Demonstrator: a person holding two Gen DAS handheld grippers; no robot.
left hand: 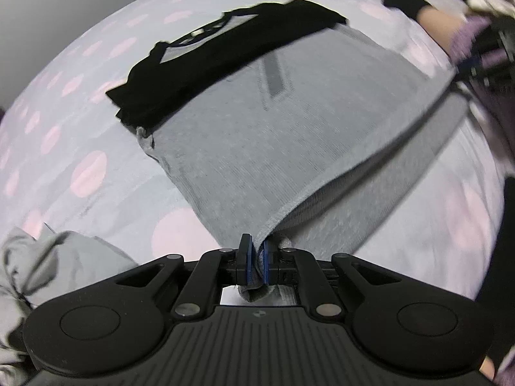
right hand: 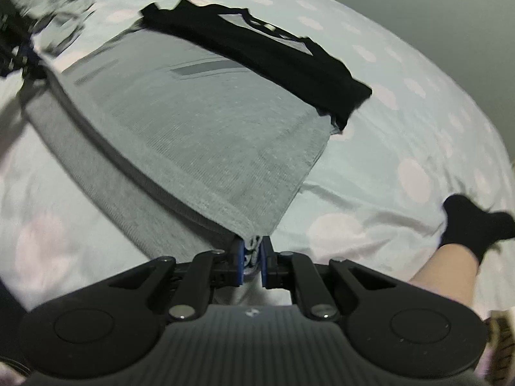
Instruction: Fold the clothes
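Left gripper (left hand: 256, 254) and right gripper (right hand: 252, 251): jaws clamped on grey shirt (left hand: 244, 135) hem corners, bed centre. Carry hem level toward 12 o'clock, onto black sleeves (left hand: 199, 64).

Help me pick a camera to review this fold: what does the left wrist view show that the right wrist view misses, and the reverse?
Only the left wrist view shows the crumpled grey cloth at its lower left. Only the right wrist view shows the dim wall behind the bed. Both share the grey shirt, each corner pinched in the left tool and right tool, its black sleeves, the dotted sheet and a black-socked foot.
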